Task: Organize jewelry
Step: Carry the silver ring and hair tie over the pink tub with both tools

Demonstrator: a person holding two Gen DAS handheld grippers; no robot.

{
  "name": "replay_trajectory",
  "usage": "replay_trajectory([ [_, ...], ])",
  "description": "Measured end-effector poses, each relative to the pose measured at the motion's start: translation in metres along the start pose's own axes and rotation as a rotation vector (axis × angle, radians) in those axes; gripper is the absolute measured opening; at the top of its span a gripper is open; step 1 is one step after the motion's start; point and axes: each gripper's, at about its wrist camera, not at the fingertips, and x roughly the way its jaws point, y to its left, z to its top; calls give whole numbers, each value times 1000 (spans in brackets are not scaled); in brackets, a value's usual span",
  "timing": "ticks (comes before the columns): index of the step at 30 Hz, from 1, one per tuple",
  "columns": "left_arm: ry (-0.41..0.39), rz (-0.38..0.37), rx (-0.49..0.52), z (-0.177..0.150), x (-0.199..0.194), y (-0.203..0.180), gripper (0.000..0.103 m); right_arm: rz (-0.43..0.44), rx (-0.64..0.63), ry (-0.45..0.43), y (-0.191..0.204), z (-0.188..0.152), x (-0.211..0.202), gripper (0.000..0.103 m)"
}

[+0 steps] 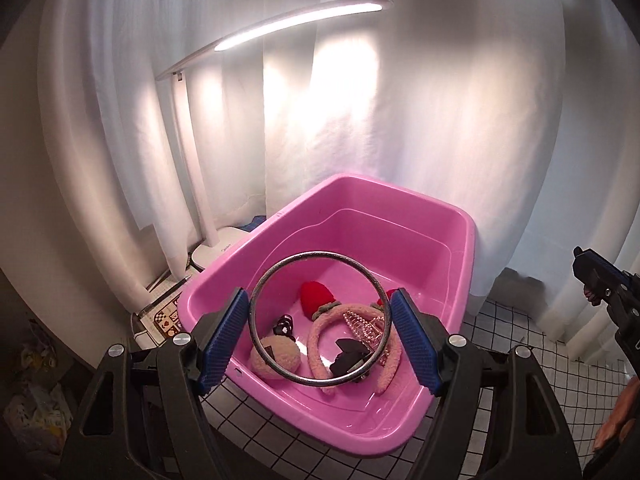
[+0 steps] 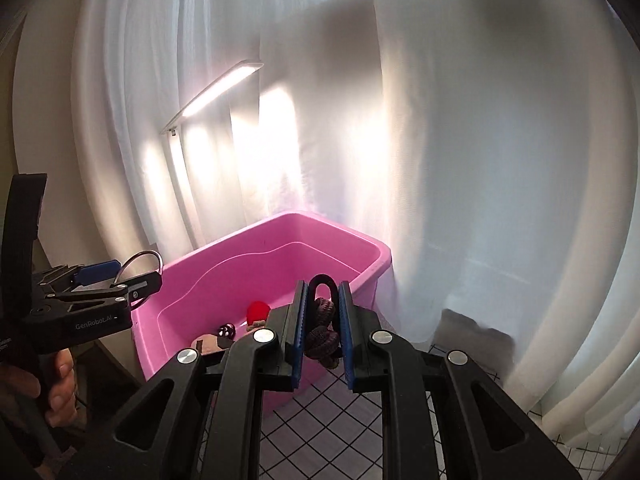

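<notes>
Metal bangle [image 1: 319, 318] clamped, pink tub [image 1: 464, 240] beyond

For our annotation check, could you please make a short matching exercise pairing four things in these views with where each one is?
Things:
1. metal ring
2. dark braided cord
3. fluffy pink headband
4. desk lamp

Places:
A. lying in the pink tub
B. between the left gripper pads
C. standing behind the tub, lit
D. clamped in the right gripper

Pairs: 1-B, 2-D, 3-A, 4-C
</notes>
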Motion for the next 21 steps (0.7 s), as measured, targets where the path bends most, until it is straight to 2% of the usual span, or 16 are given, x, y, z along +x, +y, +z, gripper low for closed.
replay_trajectory([
  [6,32,16,-12,11,27,28,71,83,24,31,23,23,41,15],
  [11,74,5,1,16,53,40,71,118,26,90,41,33,80,15],
  [21,175,-20,6,19,103,44,71,99,-28,256,57,37,149,15],
])
